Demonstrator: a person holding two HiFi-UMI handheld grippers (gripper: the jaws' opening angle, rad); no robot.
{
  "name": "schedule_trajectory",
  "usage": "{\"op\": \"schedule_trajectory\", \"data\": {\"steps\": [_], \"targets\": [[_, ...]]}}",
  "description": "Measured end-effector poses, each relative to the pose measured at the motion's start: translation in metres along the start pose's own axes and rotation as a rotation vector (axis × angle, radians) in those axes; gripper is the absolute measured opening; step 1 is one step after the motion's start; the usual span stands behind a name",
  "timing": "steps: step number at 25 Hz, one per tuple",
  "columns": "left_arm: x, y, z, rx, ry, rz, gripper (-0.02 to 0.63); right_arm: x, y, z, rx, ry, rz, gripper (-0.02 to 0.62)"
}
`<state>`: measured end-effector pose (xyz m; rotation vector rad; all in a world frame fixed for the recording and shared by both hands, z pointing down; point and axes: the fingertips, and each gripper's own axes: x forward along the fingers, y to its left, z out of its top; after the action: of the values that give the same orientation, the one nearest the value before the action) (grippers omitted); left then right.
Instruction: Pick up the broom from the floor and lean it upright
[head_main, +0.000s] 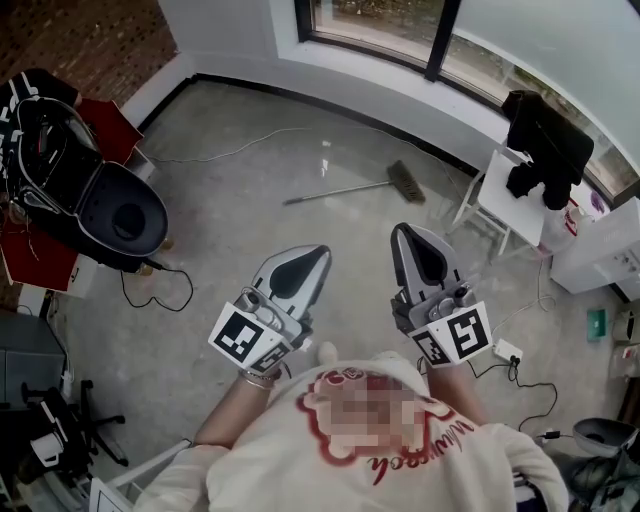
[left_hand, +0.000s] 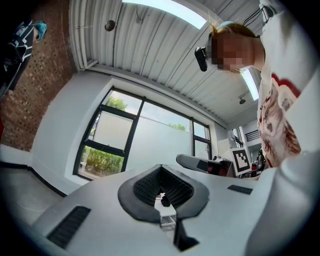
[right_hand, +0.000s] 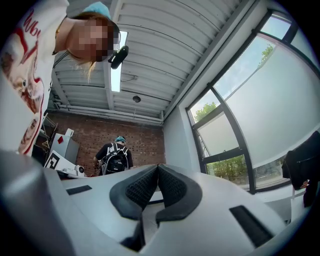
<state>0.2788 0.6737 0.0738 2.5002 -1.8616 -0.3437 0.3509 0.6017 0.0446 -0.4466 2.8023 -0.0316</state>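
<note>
Floor (head_main: 250, 235): pale stone, where I stand mid-room with both grippers raised.
Broom (head_main: 345, 190): lying flat ahead of me, well apart from both grippers, brush head at its right end.
Left gripper (head_main: 320, 252): fingers clenched on nothing.
Right gripper (head_main: 402, 232): fingers clenched, empty.
Step in hand: approach; I judge a released gripper low over mid-handle gives the steadiest lift.

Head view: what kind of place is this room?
Probably a workshop or studio space rather than a home: a bare polished floor crossed by loose cables, a brick wall, large windows and a corrugated metal ceiling.
</note>
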Motion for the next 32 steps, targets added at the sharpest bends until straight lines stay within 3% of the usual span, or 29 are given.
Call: {"op": "schedule_trajectory", "data": {"steps": [8, 17, 24, 32], "targets": [[-0.023, 0.025, 0.009, 0.0, -0.016, 0.002, 0.016, 0.017, 0.027, -0.004, -0.023, 0.009, 0.001, 0.024], [-0.002, 0.058, 0.009, -0.012, -0.037, 0.008, 0.017, 0.037, 0.005, -0.018, -0.033, 0.031, -0.002, 0.023], [0.041, 0.119, 0.008, 0.026, -0.029, 0.042, 0.017, 0.102, -0.041, -0.032, -0.029, 0.01, 0.037, 0.025], [0.132, 0.206, 0.004, 0.051, -0.044, 0.09, 0.016, 0.192, -0.129, -0.058, -0.003, 0.023, 0.087, 0.025]]}}
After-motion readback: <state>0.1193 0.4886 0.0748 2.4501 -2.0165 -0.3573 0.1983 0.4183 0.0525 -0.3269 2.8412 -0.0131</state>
